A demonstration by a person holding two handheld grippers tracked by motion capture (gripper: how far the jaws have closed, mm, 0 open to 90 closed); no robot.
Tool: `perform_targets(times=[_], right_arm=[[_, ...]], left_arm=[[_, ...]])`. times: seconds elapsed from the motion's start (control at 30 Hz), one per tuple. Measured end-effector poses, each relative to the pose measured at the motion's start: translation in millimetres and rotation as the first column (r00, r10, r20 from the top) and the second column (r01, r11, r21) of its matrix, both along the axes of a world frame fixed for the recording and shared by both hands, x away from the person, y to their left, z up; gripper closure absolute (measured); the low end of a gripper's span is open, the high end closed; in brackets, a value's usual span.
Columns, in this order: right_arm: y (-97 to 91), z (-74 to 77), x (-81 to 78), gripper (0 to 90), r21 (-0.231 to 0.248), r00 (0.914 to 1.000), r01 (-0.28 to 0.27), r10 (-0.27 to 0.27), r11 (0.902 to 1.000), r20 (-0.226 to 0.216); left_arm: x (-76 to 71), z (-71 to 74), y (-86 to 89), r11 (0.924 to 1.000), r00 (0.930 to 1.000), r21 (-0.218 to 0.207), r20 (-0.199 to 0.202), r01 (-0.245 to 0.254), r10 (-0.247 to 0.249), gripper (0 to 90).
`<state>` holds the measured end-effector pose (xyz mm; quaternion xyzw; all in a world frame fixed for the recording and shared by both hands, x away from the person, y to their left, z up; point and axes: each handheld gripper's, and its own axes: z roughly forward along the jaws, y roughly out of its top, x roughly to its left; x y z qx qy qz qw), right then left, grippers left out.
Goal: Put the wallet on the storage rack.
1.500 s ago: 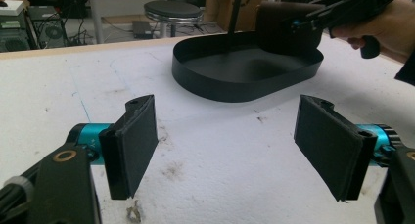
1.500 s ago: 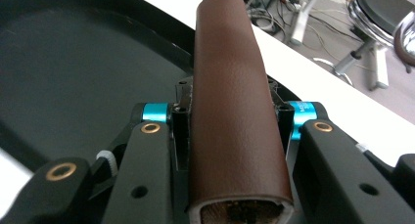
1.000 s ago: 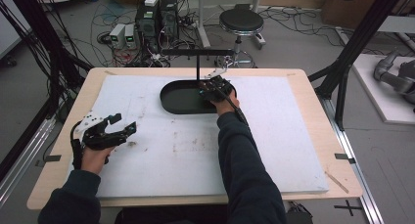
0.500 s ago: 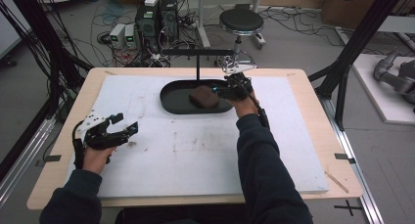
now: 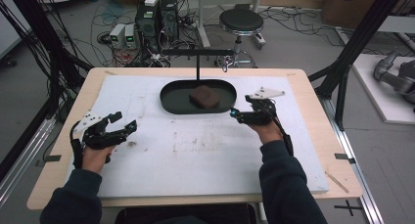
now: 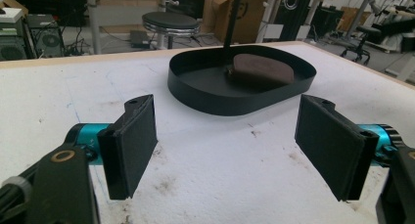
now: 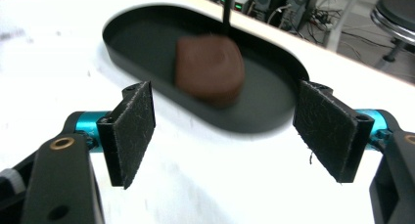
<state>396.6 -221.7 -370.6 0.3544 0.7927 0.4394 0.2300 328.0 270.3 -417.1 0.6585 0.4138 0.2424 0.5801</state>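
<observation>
A brown rounded block [image 5: 204, 96] lies in the black oval tray [image 5: 172, 102] at the back middle of the white mat. My right gripper [image 5: 234, 114] hovers just off the tray's right end, open and empty, jaws pointing left toward it. In the right gripper view the brown block [image 7: 210, 69] sits in the tray [image 7: 132, 38] beyond the wide-apart pads [image 7: 131, 132]. My left gripper [image 5: 123, 123] stays at the mat's left side, open with nothing between its jaws. In the left gripper view the tray [image 6: 205, 94] and block [image 6: 263, 70] lie well ahead of the pads [image 6: 133, 141].
A black T-shaped stand [image 5: 197, 57] rises behind the tray. The white mat [image 5: 205, 160] covers most of the wooden table [image 5: 63, 136] and shows smudges in its middle. A stool [image 5: 241, 22], computers and cables crowd the floor beyond the far edge.
My right gripper has let go of the brown block into the tray and drawn back to the right and toward the person, now open. The left gripper has barely moved.
</observation>
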Motion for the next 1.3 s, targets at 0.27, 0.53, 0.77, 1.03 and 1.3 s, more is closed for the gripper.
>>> perform_targets(times=[0.27, 0.53, 0.77, 1.03, 1.3], right_arm=[[-52.0, -25.0, -40.2, 21.9, 0.011, 0.9965, 0.072, -0.072, 0.9974, 0.043], [-68.0, -34.7, -55.2, 20.9, -0.027, 0.9920, 0.119, -0.118, 0.9925, 0.045], [-72.1, -35.5, -54.5, 20.9, -0.010, 0.9898, 0.139, -0.138, 0.9903, 0.036], [-73.7, -39.7, -53.5, 20.9, 0.002, 0.9902, 0.135, -0.135, 0.9909, 0.035], [-74.3, -38.8, -54.2, 20.9, -0.008, 0.9894, 0.138, -0.138, 0.9904, 0.046]], left_arm=[[0.5, 1.1, 0.0, 0.9999, 0.9997, 0.001, 0.021, -0.016, 0.016, 23.4], [-3.3, 3.3, -5.0, 0.9994, 0.9992, 0.034, 0.040, -0.005, 0.004, 23.4], [-3.3, 0.5, -6.6, 0.9990, 0.9996, 0.045, 0.029, 0.005, -0.006, 23.4], [-3.0, -1.0, -8.9, 0.9983, 0.9996, 0.057, 0.025, 0.013, -0.014, 23.4], [-2.9, -0.9, -7.9, 0.9987, 0.9996, 0.050, 0.029, 0.005, -0.006, 23.4]])
